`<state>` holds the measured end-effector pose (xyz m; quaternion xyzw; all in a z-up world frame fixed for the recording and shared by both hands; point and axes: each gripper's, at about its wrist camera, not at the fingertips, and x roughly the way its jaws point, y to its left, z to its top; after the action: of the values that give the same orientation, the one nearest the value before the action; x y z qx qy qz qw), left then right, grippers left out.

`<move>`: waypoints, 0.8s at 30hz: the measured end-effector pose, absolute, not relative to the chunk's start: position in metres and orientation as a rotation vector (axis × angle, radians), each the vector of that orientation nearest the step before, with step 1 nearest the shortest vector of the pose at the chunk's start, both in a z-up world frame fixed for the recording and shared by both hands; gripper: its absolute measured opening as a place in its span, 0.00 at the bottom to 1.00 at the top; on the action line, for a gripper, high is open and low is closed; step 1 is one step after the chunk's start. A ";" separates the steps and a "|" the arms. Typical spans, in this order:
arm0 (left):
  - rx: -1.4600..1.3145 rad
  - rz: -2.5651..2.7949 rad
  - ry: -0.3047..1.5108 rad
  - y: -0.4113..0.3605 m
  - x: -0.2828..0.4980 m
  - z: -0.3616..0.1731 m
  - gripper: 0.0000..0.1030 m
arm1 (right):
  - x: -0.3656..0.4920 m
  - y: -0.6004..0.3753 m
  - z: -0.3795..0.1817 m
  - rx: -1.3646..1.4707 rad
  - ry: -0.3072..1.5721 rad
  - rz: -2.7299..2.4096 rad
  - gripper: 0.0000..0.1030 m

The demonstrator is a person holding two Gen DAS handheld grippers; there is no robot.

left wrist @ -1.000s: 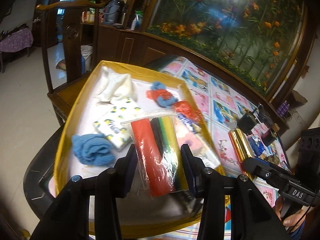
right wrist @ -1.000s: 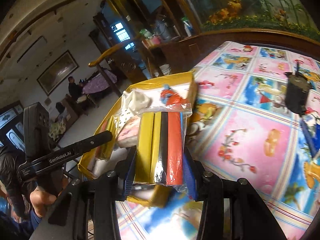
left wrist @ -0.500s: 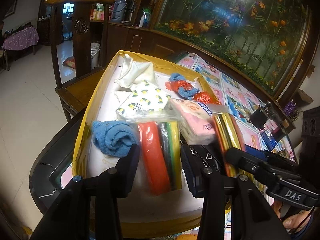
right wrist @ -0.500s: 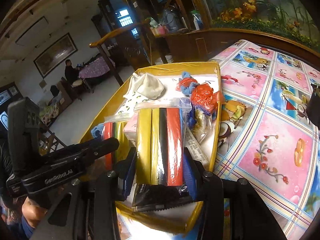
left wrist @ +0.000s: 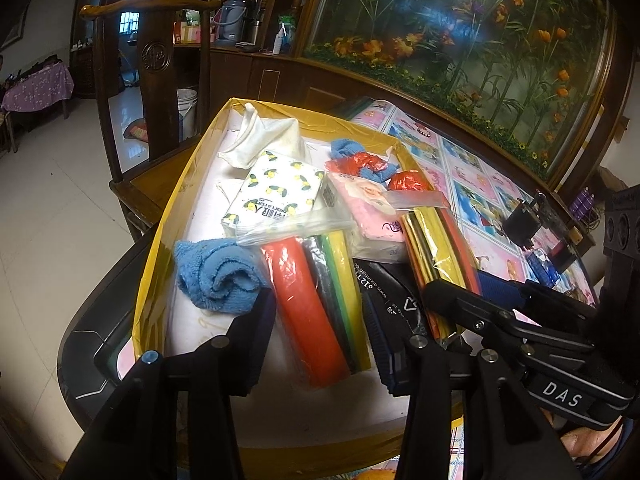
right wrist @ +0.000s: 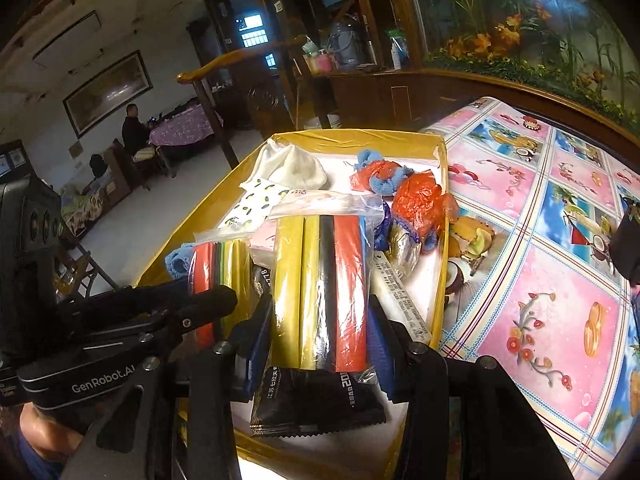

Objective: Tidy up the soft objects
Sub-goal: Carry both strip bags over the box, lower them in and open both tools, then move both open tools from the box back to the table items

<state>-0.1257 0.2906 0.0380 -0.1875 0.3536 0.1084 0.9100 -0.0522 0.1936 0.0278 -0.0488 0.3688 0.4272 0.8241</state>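
A yellow-rimmed tray (left wrist: 188,184) (right wrist: 440,280) holds the soft objects. My left gripper (left wrist: 318,320) is open over a clear bag of coloured strips (red, black, green, yellow) (left wrist: 316,300) that lies flat on the tray floor, its jaws standing clear on both sides. My right gripper (right wrist: 320,332) is shut on a second clear bag of strips (yellow, black, red) (right wrist: 324,280) and holds it low over the tray's right part, above a black packet (right wrist: 316,404). That bag also shows in the left wrist view (left wrist: 436,240).
In the tray lie a blue towel (left wrist: 216,276), a lemon-print tissue pack (left wrist: 276,196), a pink tissue pack (left wrist: 368,208), a white cloth (left wrist: 268,136), a blue-and-red cloth (left wrist: 360,162) and an orange bag (right wrist: 420,204). A wooden chair (left wrist: 156,64) stands behind. The patterned tablecloth (right wrist: 560,280) lies right.
My left gripper has let go of its bag, which now lies on the tray floor between open jaws. My right gripper has carried its bag from over the tablecloth to over the tray.
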 end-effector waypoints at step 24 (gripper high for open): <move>-0.310 0.158 0.646 0.236 -0.129 0.086 0.70 | -0.014 0.067 0.064 0.113 0.710 0.753 0.65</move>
<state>-0.1291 0.2359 0.0865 -0.1517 0.3159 0.0774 0.9334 -0.0143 0.0669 0.0635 0.0540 0.3392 0.3597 0.8676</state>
